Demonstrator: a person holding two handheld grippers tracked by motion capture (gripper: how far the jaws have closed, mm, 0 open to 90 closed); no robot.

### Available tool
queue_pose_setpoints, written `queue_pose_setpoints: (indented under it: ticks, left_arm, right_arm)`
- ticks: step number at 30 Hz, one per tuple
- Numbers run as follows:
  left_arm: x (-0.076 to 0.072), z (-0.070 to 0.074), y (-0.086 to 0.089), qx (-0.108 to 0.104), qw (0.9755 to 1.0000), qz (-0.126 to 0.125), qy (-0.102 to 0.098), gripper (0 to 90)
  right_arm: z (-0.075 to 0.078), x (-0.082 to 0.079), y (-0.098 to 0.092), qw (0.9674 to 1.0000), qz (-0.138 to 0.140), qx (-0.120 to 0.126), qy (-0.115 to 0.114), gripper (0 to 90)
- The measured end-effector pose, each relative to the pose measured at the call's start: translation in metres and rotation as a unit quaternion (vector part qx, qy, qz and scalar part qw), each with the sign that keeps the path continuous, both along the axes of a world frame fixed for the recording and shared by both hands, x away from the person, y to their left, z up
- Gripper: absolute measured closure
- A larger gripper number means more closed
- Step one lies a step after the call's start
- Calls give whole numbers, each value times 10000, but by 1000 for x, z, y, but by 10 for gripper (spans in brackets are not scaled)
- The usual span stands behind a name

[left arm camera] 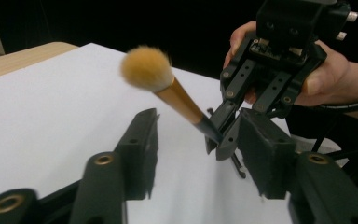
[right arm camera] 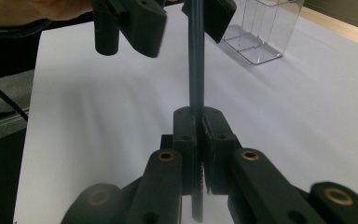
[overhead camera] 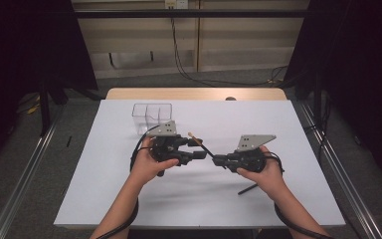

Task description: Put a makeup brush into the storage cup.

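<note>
Two grippers, one makeup brush [left arm camera: 177, 95] held in the air over the white table [overhead camera: 278, 199].
Right gripper [right arm camera: 199, 140] pinches its dark, slim handle; left gripper [left arm camera: 198, 154] stands spread around the stem, untouching; light, stiff handle, soft tuft; grip the ferrule.
</note>
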State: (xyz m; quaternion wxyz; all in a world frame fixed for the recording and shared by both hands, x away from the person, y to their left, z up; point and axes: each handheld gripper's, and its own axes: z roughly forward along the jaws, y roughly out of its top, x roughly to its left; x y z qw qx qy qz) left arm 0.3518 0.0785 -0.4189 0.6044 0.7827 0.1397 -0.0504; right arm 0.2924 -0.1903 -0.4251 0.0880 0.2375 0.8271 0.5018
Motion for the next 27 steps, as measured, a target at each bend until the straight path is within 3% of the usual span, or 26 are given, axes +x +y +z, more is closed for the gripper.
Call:
queue_pose_setpoints:
  ticks: [4, 11, 27]
  left_arm:
    - [0, 0, 0, -79, 9999, 66, 106, 652]
    - [-2, 2, -2, -247, 9996, 97, 130, 760]
    - [-2, -2, -5, -683, 9971, 103, 314, 810]
  right_arm:
    - [1, 0, 1, 10000, -74, 39, -15, 855]
    - [2, 0, 2, 9999, -116, 94, -29, 854]
    - [-2, 1, 11, 9997, -109, 192, 71, 854]
